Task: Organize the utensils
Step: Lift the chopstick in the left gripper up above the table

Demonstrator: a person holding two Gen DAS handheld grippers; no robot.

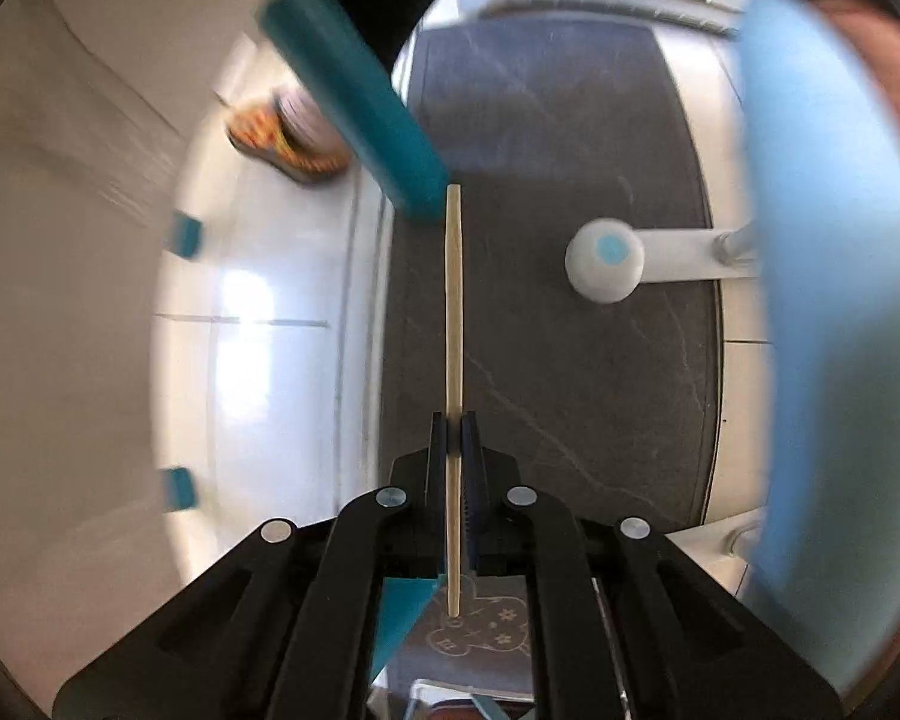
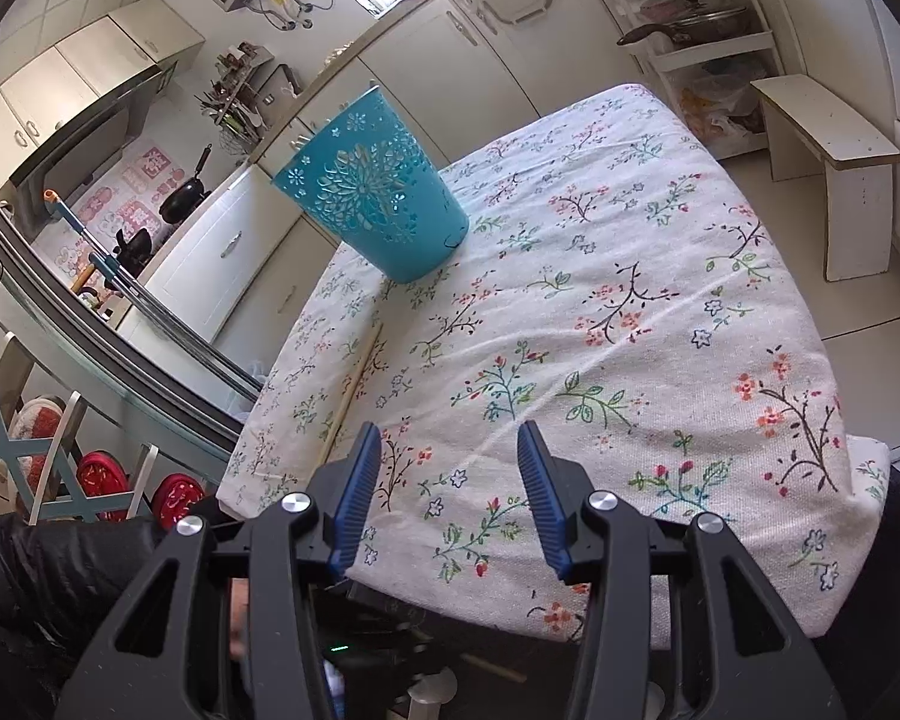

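Note:
My left gripper (image 1: 453, 429) is shut on a wooden chopstick (image 1: 453, 312), which runs straight ahead between the fingers; the view looks down at the floor. My right gripper (image 2: 450, 450) is open and empty above the near edge of the table with the floral cloth (image 2: 660, 276). A teal perforated holder (image 2: 373, 189) stands at the table's far left with chopstick ends showing at its rim. Another wooden chopstick (image 2: 354, 387) lies on the cloth left of the right gripper.
In the left wrist view a dark floor mat (image 1: 546, 276), a teal bar (image 1: 354, 96), a white chair base (image 1: 606, 258) and a blue seat (image 1: 840, 300) lie below. Right wrist view shows kitchen cabinets (image 2: 438, 60), a white stool (image 2: 828, 144) and shelving (image 2: 702, 18).

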